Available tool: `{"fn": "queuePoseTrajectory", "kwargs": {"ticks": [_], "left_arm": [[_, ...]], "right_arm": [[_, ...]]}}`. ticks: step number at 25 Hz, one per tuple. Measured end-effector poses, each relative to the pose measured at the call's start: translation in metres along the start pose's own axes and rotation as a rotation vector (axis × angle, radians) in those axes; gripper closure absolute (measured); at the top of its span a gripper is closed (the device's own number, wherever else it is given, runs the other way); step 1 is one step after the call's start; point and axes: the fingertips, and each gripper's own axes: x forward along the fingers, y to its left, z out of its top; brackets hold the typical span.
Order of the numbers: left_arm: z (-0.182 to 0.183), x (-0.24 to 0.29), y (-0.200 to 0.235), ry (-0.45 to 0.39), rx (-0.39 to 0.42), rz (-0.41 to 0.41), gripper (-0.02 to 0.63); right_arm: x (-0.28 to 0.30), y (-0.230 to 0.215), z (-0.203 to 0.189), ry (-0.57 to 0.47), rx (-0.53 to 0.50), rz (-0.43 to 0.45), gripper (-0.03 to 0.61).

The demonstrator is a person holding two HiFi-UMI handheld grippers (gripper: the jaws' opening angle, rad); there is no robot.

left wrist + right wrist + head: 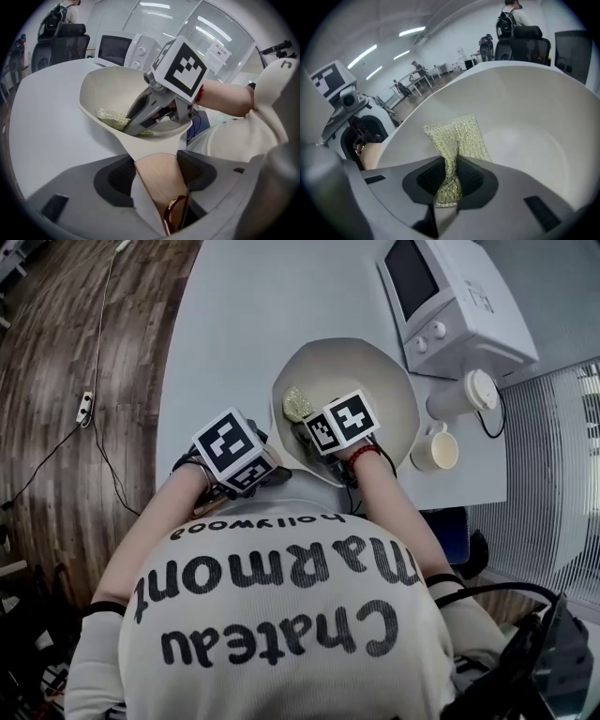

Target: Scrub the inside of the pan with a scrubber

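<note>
A cream pan [375,381] sits on the pale table, its tan handle [157,183] pointing toward me. My left gripper [157,180] is shut on that handle, just ahead of its copper hanging ring; in the head view the left gripper [239,465] is at the pan's near left. My right gripper [449,180] is shut on a yellow-green glittery scrubber [459,133], whose free end lies against the pan's inner wall [525,117]. Seen from above, the right gripper [309,423] reaches down into the pan with the scrubber [298,404] at the left side of the bowl.
A white microwave [450,296] stands beyond the pan at the right. Two pale cups [469,395] [436,451] sit just right of the pan. The table edge curves along the left, with wooden floor [75,352] beyond it.
</note>
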Motion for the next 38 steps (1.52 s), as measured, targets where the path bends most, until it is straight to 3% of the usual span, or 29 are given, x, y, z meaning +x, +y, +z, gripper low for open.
{"fn": "queuePoseTrajectory", "kwargs": {"ticks": [7,13,21,27,30,35,38], "left_arm": [[-0.001,0.0,0.0,-0.003,-0.003,0.003,0.322],[-0.001,-0.001,0.001,-0.001,-0.013,0.002,0.322],[0.002,0.0,0.0,0.001,-0.04,0.002,0.325],[0.002,0.001,-0.003,-0.008,-0.072,0.004,0.331],[0.001,-0.001,-0.003,-0.016,-0.089,0.004,0.336],[-0.002,-0.005,-0.003,-0.02,-0.105,0.024,0.339],[0.001,-0.002,-0.007,-0.039,-0.098,0.033,0.338]], "right_arm": [[-0.008,-0.012,-0.006,0.051,-0.097,-0.156,0.512],[-0.019,-0.033,-0.011,0.031,-0.028,-0.181,0.512],[-0.039,-0.07,-0.022,0.047,0.006,-0.293,0.512],[-0.048,-0.084,-0.038,0.175,-0.017,-0.396,0.512],[-0.054,-0.11,-0.037,0.196,-0.09,-0.499,0.512],[-0.053,-0.116,-0.039,0.246,-0.132,-0.531,0.512],[-0.07,-0.137,-0.048,0.308,-0.202,-0.639,0.512]]}}
